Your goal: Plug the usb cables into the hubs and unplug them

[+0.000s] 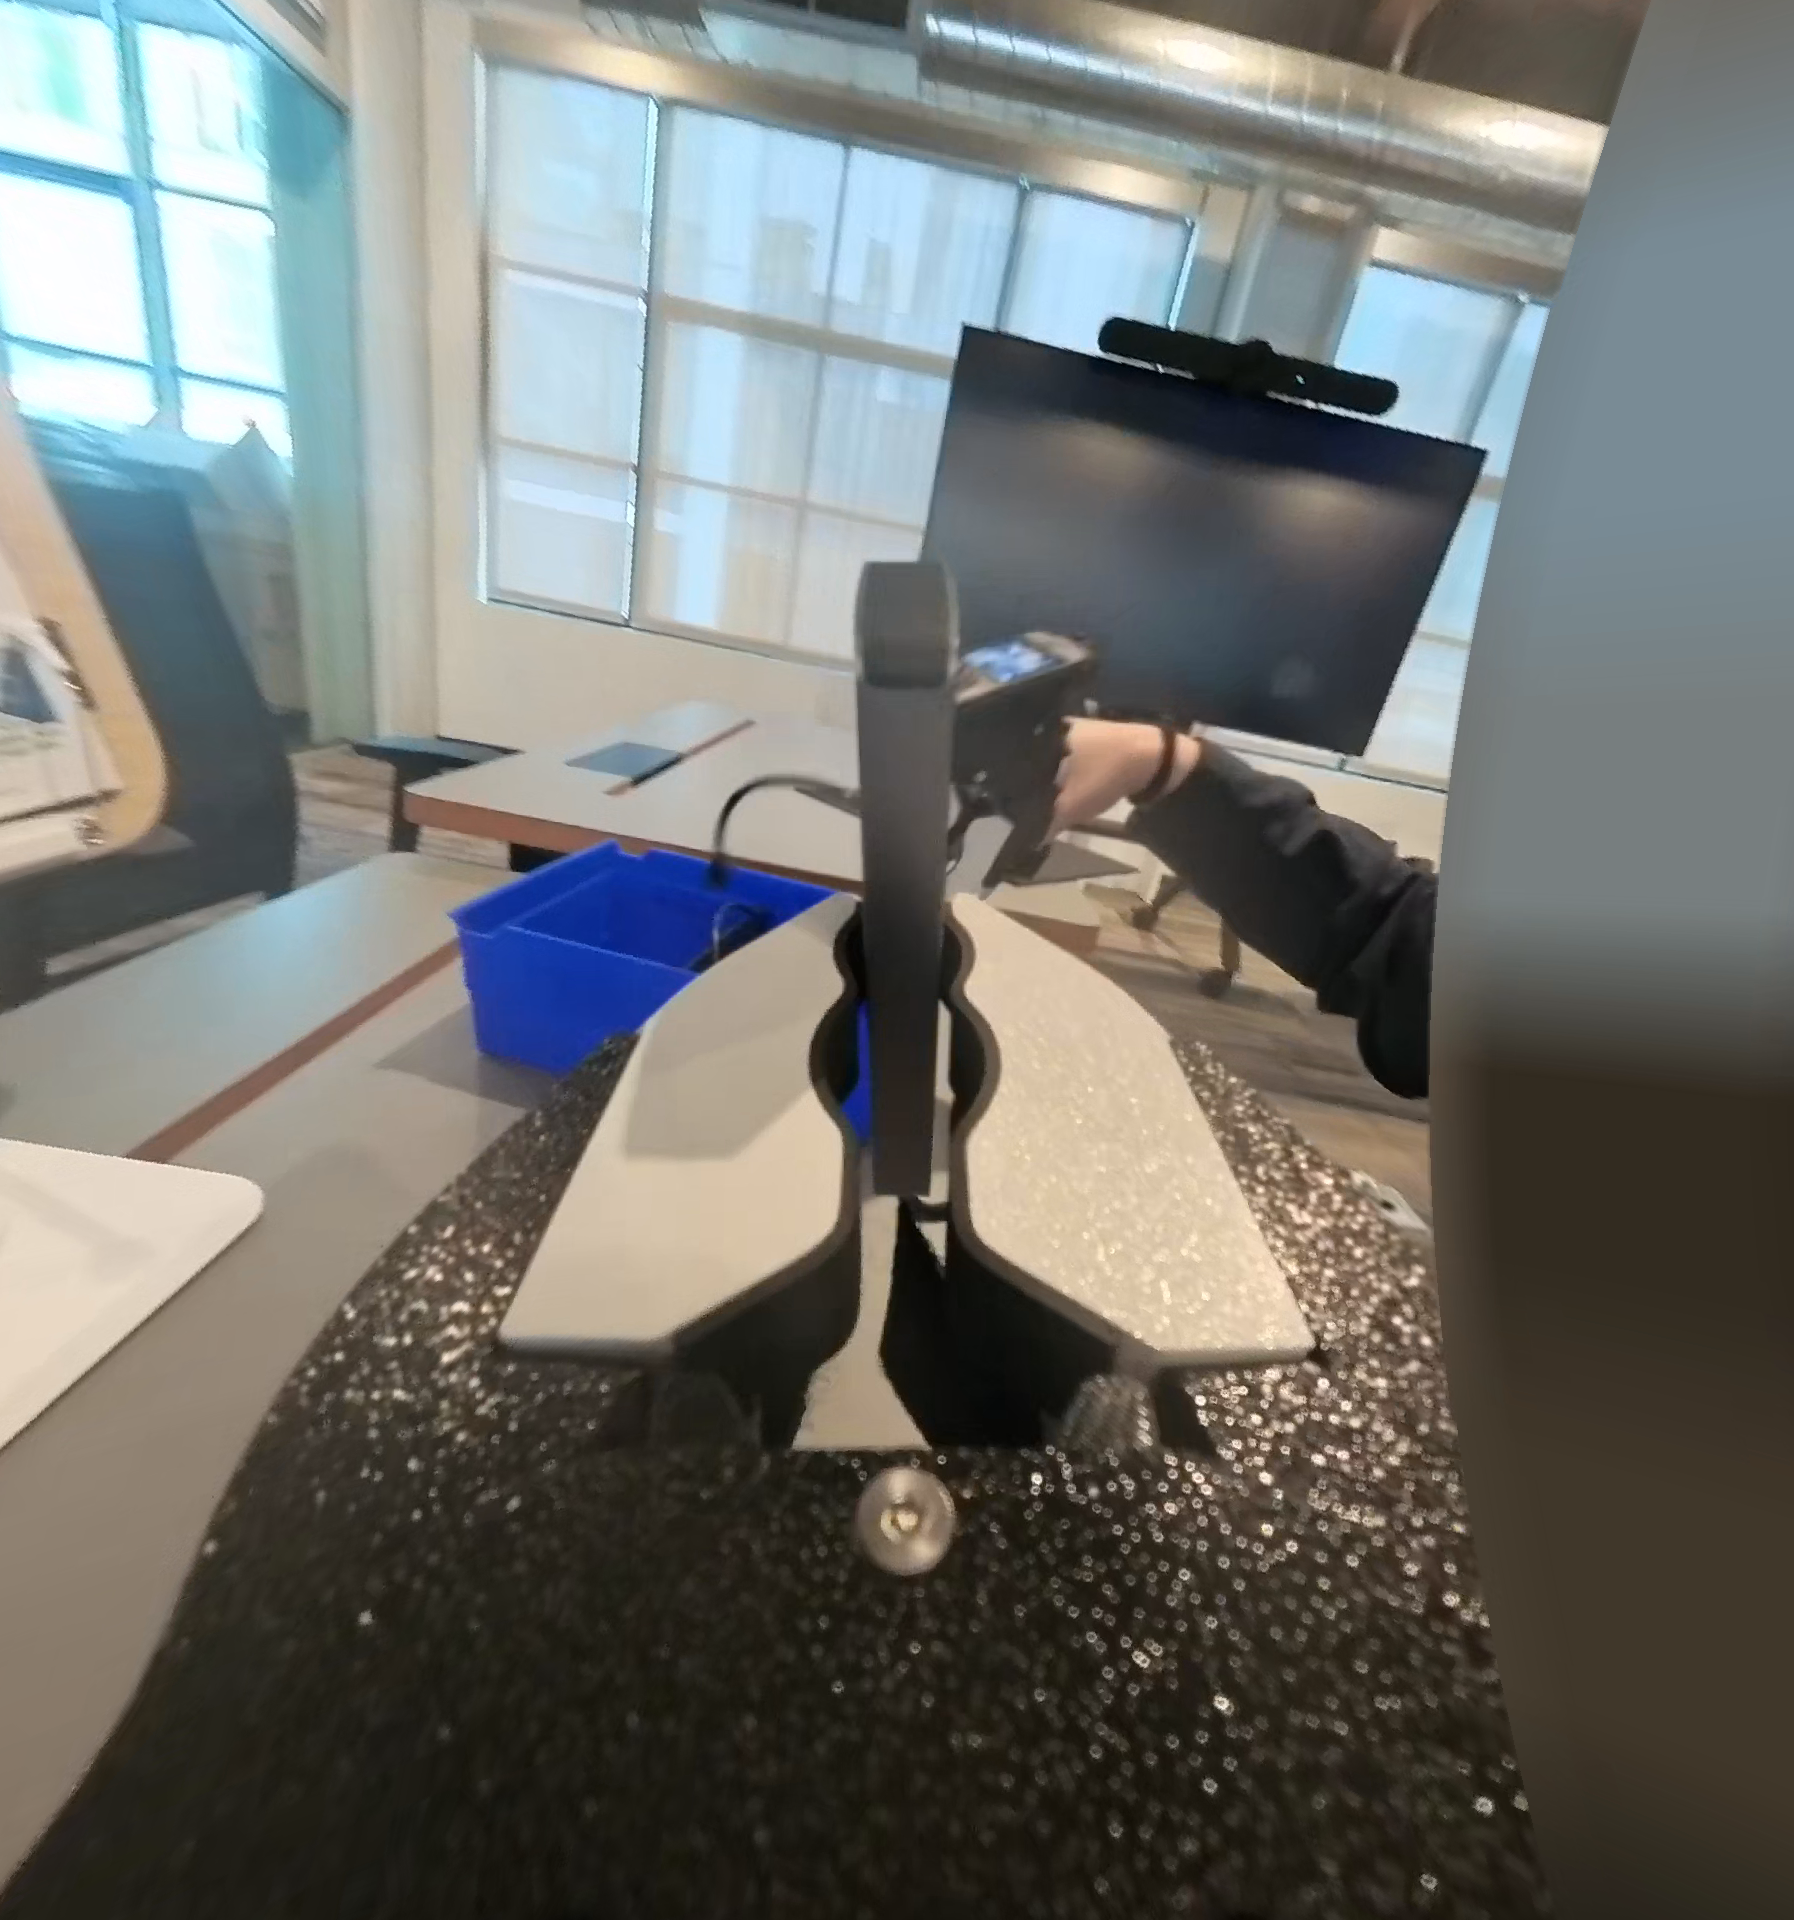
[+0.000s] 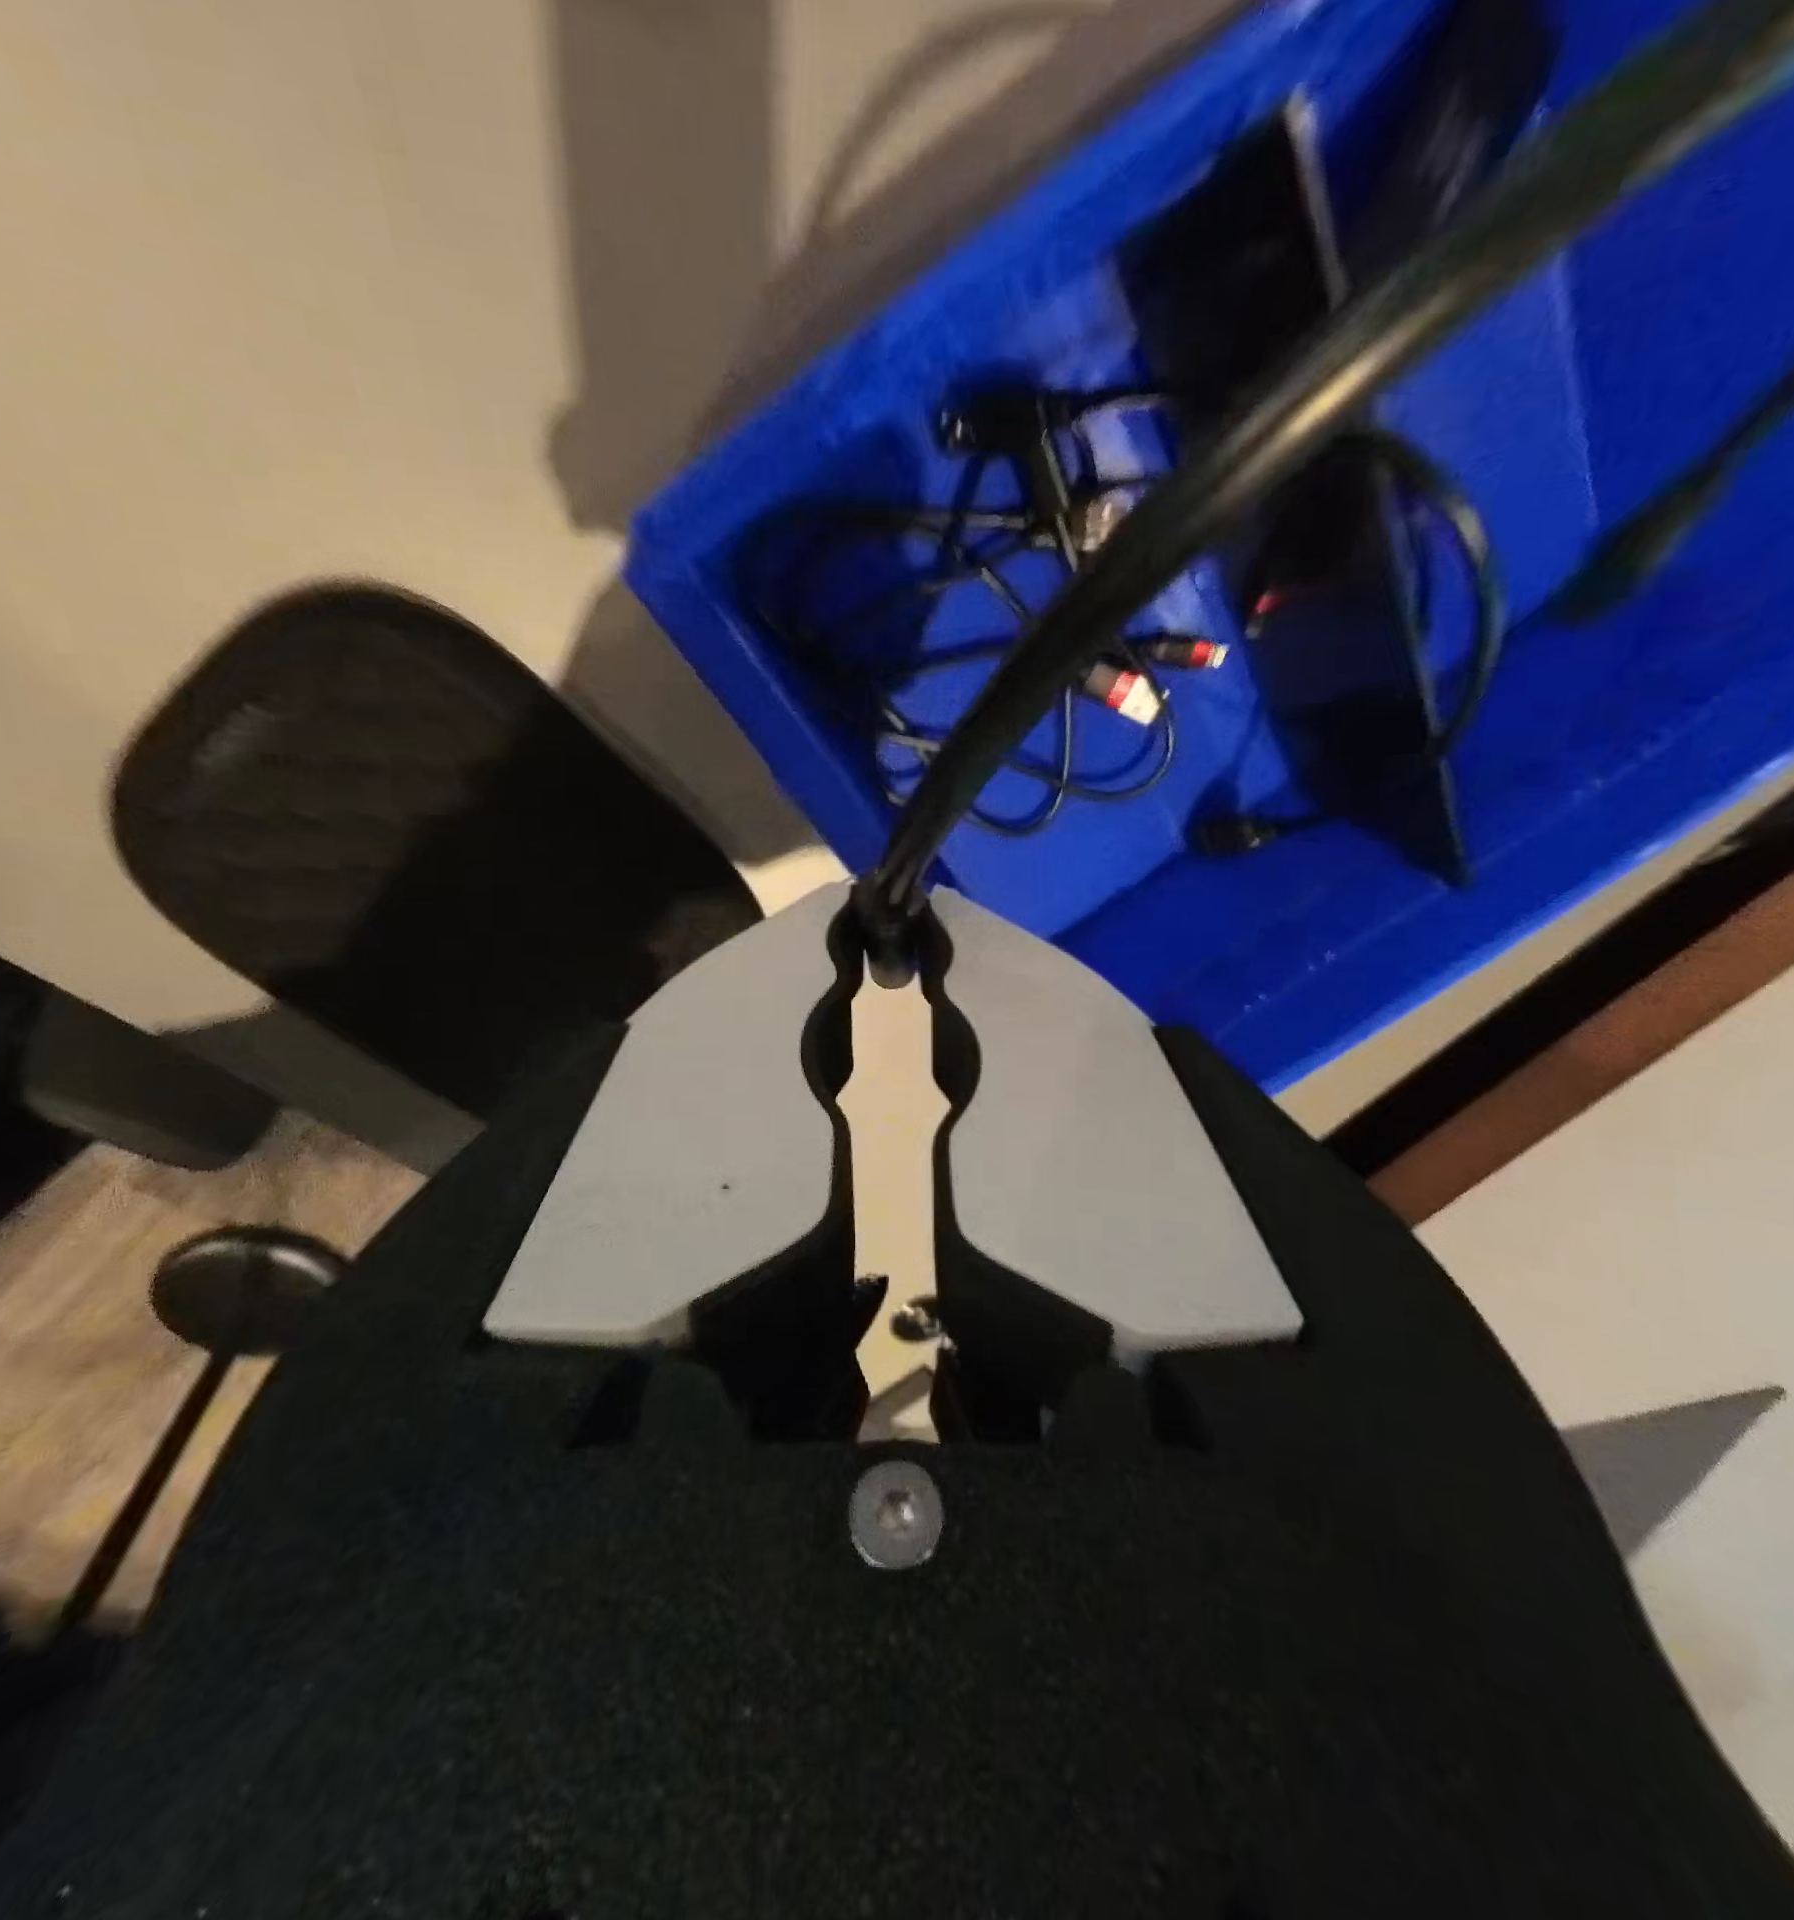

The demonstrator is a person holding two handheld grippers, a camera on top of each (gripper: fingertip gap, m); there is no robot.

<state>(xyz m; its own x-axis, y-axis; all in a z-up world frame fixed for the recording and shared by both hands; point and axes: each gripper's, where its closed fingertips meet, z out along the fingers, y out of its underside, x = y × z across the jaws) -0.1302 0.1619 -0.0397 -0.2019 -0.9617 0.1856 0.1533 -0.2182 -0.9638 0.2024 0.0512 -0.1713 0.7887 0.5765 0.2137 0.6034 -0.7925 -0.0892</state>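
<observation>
Evidently, left tool clamped a hub upright, right tool pinched its cable over the blue bin; steadier alignment was advisable.

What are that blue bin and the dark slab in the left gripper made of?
The bin looks like moulded plastic: saturated blue, thin walls, slight sheen. The slab, probably a hub, looks like matte dark grey plastic or coated metal; its flat faces and rounded end don't settle which.
</observation>
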